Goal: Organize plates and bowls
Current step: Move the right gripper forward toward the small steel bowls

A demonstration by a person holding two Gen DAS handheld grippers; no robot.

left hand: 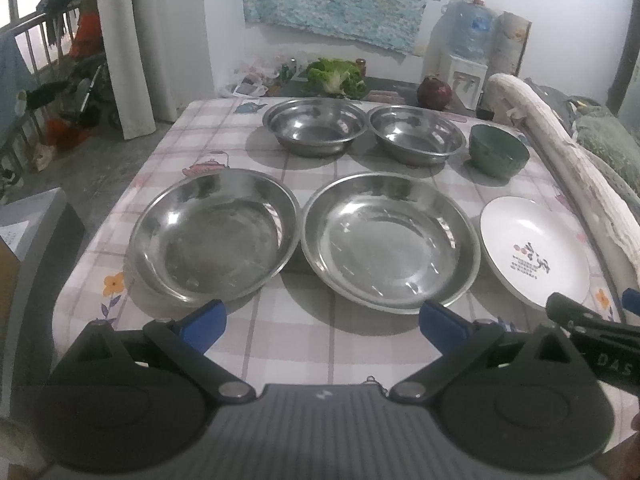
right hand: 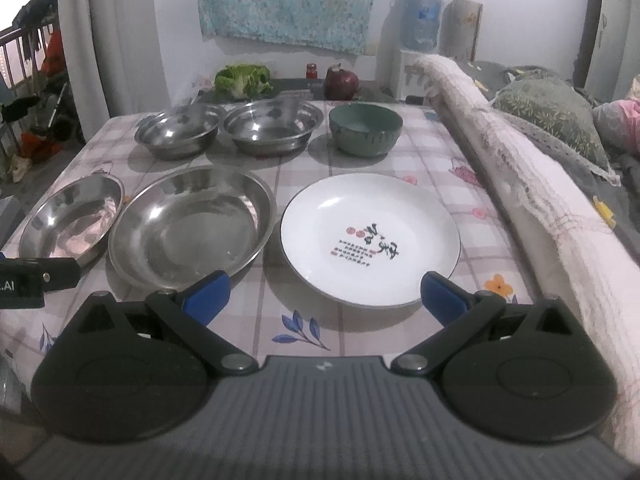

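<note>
We see nothing stacked yet: steel plates (left hand: 214,236) at 9 o'clock, bowls (left hand: 416,134) at 12, all apart on the surface (left hand: 320,328); left gripper (left hand: 322,320) and right gripper (right hand: 326,294) wide, empty.

Dim, cool indoor light is seen; daylight is blown out at ten o'clock. Soft shadows are cast under the steel plates (left hand: 390,240). Edges are bent and darkened; detail is slightly blurred.

Lived-in home room, checked floral tablecloth (left hand: 312,332) on table; water dispenser (left hand: 468,68) by wall, lettuce (left hand: 336,76) and red onion (right hand: 341,83) behind; pillow (right hand: 548,116), curtain (left hand: 132,40)
</note>
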